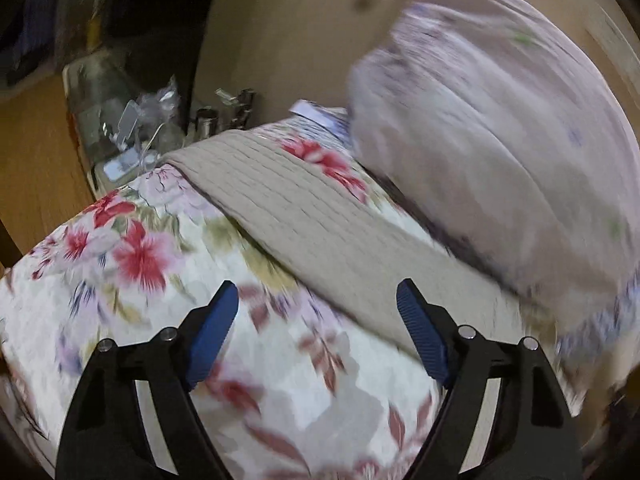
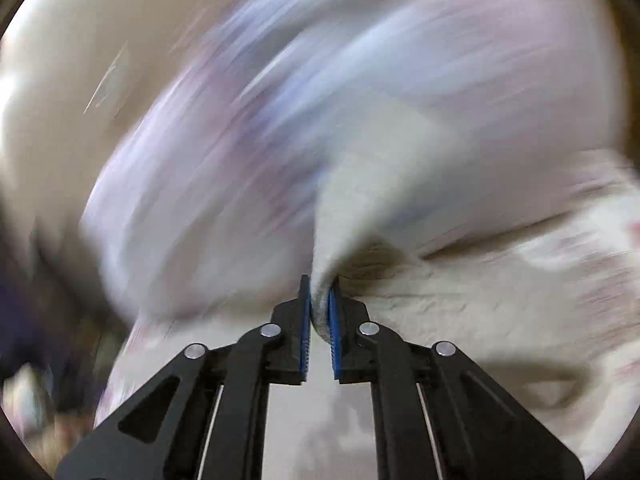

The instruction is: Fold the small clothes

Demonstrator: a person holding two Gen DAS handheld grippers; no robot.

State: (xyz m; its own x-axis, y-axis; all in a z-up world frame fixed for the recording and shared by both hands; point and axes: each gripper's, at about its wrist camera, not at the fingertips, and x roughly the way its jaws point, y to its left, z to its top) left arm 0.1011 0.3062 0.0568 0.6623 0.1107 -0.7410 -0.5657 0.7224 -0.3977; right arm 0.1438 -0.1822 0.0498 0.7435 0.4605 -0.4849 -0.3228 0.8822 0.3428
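R gripper jaws clamped on a fold of the pale lilac garment, lifted & blurred above the floral bedspread. L gripper jaws wide apart, holding nothing, over the bedspread w/ a beige ribbed cloth lying ahead. Clutter beyond, left.

The left gripper hung over a bedspread, its jaws spread wide with nothing between them. Ahead of it a garment was lifted off the bedspread, to the right, with a ribbed band running across the bedspread below it. Behind the bedspread, to the left, stood clutter. In the right wrist view, the right gripper pinched a fold of the garment above the bedspread.
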